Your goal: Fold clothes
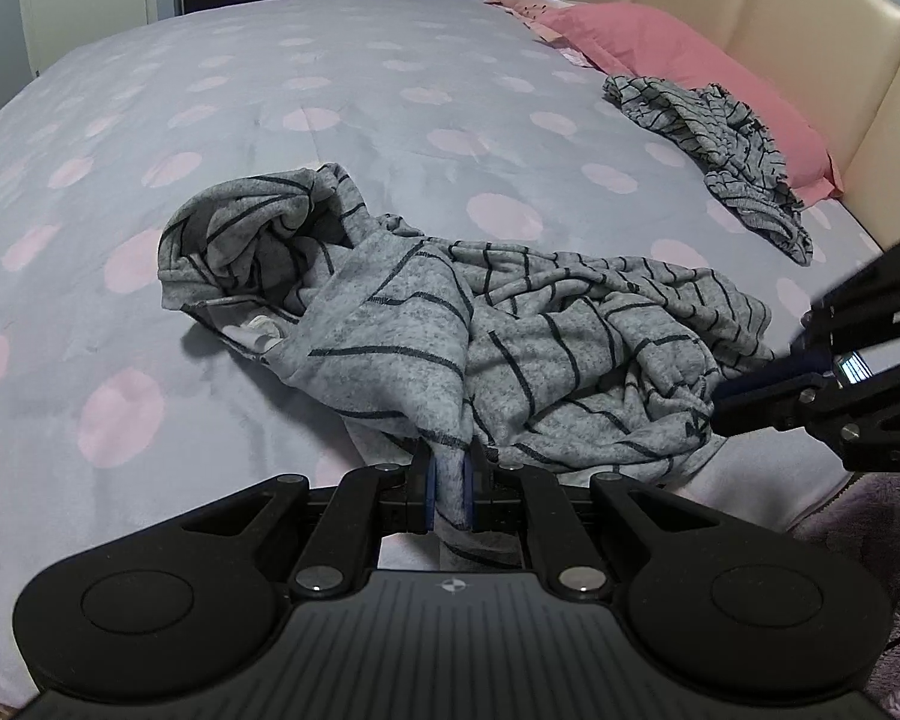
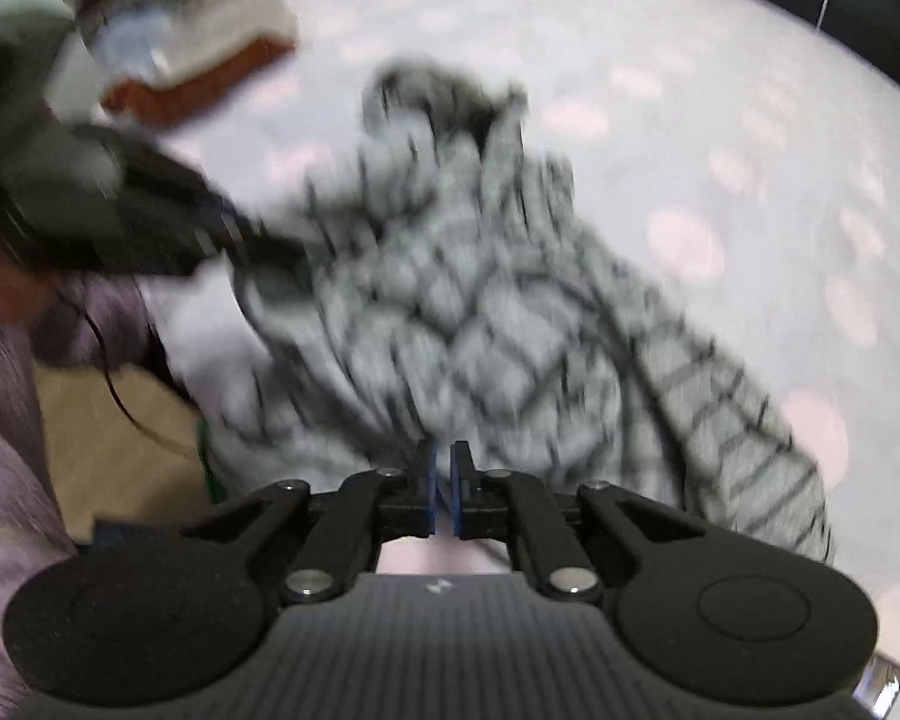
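- The left gripper (image 1: 449, 489) is clamped on a fold of the grey striped hoodie (image 1: 450, 330).
- The right gripper (image 2: 444, 489) is nearly closed, pinching the hoodie's edge.
- The hoodie lies crumpled near the bed's (image 1: 270, 90) front edge.

Showing soft, even, dim indoor light; bending strongly at fisheye edges; staying sharp on the left, smearing with blur on the right.
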A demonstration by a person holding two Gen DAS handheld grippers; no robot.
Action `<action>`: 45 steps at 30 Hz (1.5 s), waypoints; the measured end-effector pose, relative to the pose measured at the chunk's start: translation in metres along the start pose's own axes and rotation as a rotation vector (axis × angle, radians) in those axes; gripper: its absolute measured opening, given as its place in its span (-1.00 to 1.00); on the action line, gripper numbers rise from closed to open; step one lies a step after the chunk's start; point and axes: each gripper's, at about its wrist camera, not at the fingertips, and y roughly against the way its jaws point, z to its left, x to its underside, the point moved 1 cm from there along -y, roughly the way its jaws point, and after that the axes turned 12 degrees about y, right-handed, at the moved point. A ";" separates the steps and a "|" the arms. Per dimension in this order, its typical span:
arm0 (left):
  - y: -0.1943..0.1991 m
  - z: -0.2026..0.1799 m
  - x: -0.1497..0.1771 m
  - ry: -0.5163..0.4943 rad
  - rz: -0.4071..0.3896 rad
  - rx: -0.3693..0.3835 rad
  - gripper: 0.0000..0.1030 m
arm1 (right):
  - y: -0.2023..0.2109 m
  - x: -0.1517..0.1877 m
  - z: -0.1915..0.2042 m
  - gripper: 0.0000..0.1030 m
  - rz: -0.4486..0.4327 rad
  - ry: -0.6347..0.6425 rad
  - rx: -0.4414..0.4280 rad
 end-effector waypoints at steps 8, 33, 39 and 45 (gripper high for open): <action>0.006 -0.002 0.000 0.008 -0.016 0.035 -0.88 | -0.021 -0.037 0.033 -0.26 -0.077 0.164 -0.025; 0.012 -0.009 -0.013 -0.054 -0.070 0.112 -0.58 | 0.011 0.010 -0.055 -0.84 0.080 -0.068 0.310; 0.014 0.002 -0.023 -0.098 -0.061 0.030 -0.28 | 0.019 0.037 -0.095 -0.85 0.191 -0.101 0.388; 0.009 0.008 -0.023 -0.356 0.023 -0.072 -0.26 | 0.007 0.050 -0.106 -1.00 0.255 -0.071 0.383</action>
